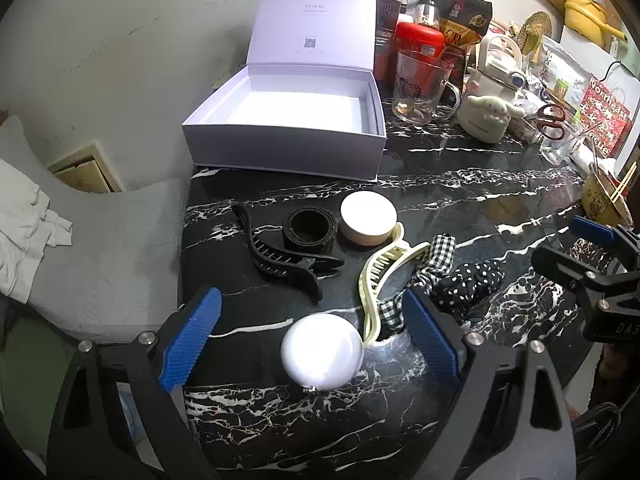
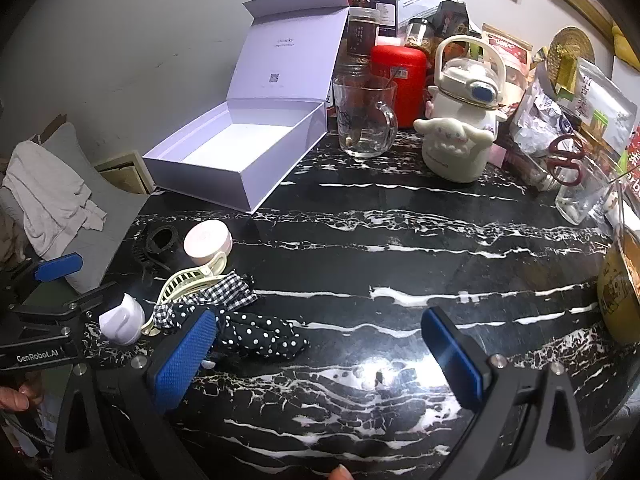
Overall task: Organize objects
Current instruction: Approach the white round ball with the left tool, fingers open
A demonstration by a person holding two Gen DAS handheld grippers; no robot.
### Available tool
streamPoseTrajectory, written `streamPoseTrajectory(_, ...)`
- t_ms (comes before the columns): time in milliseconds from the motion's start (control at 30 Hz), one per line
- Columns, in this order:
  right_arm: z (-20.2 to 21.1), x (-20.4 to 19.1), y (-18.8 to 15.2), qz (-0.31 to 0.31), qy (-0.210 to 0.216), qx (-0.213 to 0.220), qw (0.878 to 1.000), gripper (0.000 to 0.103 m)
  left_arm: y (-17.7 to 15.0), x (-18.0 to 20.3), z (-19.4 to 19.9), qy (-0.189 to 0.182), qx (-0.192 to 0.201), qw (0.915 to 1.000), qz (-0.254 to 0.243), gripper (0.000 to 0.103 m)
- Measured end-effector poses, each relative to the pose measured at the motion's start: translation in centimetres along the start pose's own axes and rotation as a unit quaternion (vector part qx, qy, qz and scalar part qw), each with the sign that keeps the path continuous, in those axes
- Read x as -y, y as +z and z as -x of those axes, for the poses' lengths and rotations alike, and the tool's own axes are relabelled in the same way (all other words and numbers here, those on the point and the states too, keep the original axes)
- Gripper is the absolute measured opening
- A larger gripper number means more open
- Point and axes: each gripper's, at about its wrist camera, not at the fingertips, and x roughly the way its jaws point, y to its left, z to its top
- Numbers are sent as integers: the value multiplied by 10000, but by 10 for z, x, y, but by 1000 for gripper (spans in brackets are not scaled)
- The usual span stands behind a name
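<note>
Left wrist view: left tool (image 1: 312,344) is straddling, pads apart, the white round case (image 1: 322,352) on the surface (image 1: 460,200); the open box (image 1: 288,120) is waiting at 12 o'clock. Right tool (image 2: 320,360) is hovering apart, holding nothing. Next move, likely: closing, lifting.

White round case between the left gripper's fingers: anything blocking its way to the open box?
Yes. The black claw clip, black coil and round tin lie between the white round case and the open box.

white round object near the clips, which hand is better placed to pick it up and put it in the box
Left. The left gripper already has its open jaws on either side of the white round object, not touching it. The right gripper is open over bare marble table, off to the side.
</note>
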Motion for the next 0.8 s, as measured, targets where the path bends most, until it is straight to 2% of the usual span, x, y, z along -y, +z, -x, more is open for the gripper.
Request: streamPoseTrajectory(800,3,-3,4,127,41,146,9998,103,1,-2,3,90,57,9999,42,92)
